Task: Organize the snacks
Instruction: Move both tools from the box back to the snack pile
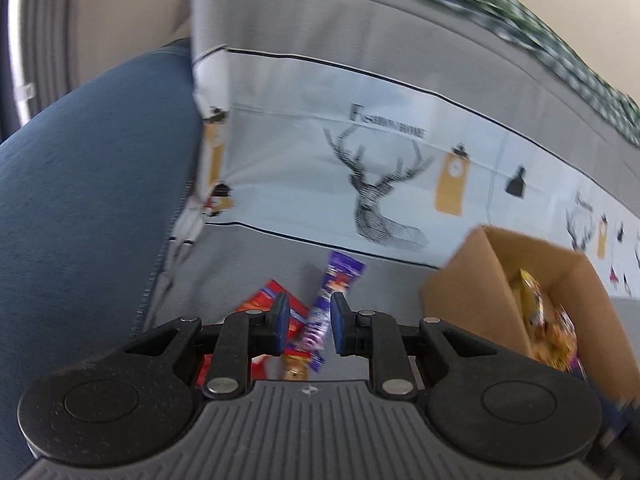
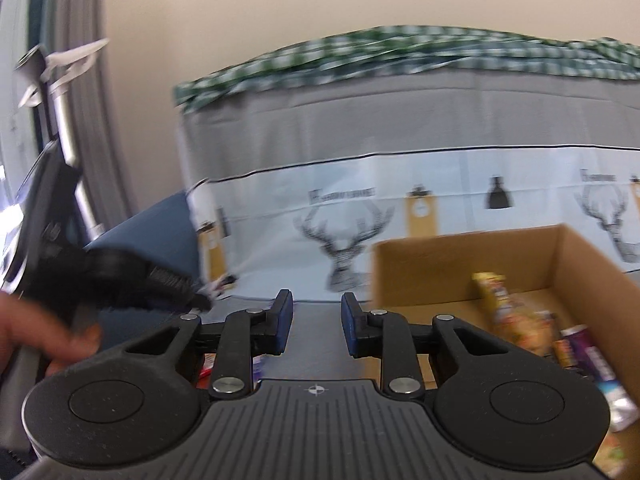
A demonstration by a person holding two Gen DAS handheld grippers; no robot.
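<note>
My left gripper [image 1: 309,325] is open and hovers over a purple snack bar [image 1: 327,307] that lies on the grey cloth between its fingers' line. A red snack packet [image 1: 272,304] lies just left of the bar, partly under the left finger. A cardboard box [image 1: 476,300] stands to the right with yellow snack packets [image 1: 540,320] inside. My right gripper [image 2: 316,322] is open and empty, just left of the same box [image 2: 440,264], which holds yellow [image 2: 508,312] and purple [image 2: 592,352] packets. The left gripper [image 2: 120,276] shows blurred at the left of the right wrist view.
A grey cloth with a white deer-print band [image 1: 376,184] covers the surface and rises behind. A blue cushion [image 1: 80,200] fills the left side. A green checked cloth [image 2: 360,56] lies along the top. A beige wall stands behind.
</note>
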